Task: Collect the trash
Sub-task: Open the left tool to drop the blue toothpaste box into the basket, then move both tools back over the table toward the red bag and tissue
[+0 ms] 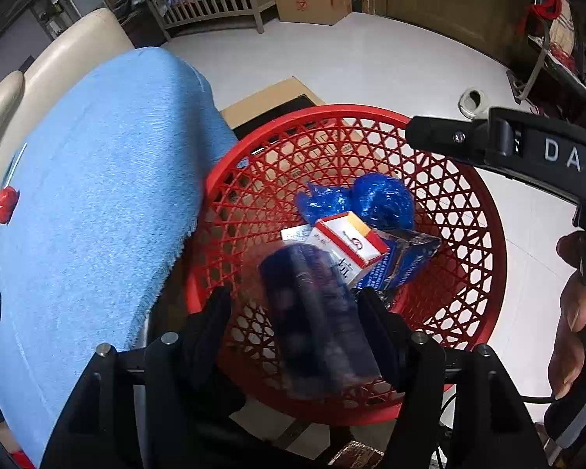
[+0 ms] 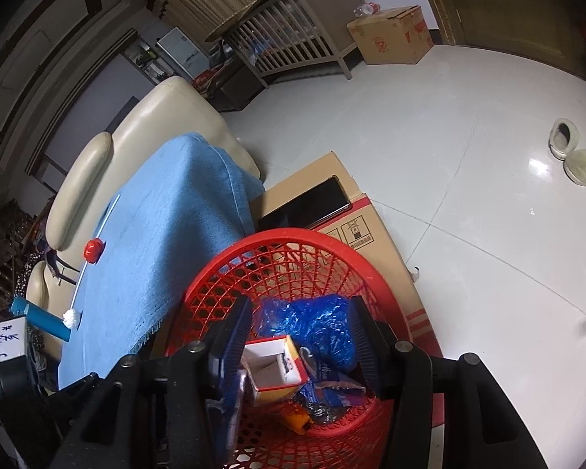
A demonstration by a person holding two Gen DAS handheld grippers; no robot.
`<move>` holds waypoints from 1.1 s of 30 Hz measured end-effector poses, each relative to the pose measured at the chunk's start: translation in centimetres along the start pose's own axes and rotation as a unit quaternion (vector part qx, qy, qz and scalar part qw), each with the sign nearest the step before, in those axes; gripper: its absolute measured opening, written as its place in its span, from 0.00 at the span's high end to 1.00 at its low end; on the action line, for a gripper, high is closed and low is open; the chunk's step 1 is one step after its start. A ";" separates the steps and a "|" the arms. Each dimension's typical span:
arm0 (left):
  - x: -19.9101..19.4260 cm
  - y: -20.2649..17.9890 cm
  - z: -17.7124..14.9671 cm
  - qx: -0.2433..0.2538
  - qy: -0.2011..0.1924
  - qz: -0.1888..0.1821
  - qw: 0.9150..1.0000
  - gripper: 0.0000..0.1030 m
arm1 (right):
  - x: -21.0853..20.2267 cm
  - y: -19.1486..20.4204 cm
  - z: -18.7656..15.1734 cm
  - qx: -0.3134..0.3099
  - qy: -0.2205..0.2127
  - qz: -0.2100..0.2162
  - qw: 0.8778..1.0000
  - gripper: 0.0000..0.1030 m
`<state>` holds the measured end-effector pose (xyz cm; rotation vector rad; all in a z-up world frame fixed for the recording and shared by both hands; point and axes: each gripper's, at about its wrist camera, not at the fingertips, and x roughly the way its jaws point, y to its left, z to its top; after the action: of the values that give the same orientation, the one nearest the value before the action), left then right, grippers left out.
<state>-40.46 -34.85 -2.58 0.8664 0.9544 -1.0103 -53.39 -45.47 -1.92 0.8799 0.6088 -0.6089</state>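
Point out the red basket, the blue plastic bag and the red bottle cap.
red basket (image 1: 484,211), left wrist view, on its right rim.
blue plastic bag (image 1: 383,199), left wrist view, on its knotted bulge.
red bottle cap (image 2: 93,251), right wrist view, on its top.

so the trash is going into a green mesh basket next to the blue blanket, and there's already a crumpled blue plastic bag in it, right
Not quite: the mesh basket is red, not green, as the left wrist view shows plainly. The rest holds: it sits beside the blue blanket, and a crumpled blue plastic bag already lies inside it.
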 end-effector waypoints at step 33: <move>-9.6 28.0 -14.8 -0.369 -0.140 0.037 0.918 0.31 | 2.8 19.2 -1.4 -0.173 0.028 0.024 0.984 0.42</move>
<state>-19.66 -10.29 5.34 0.1173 0.9434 -0.6033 -38.29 -35.41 5.23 0.5845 0.7164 -0.4198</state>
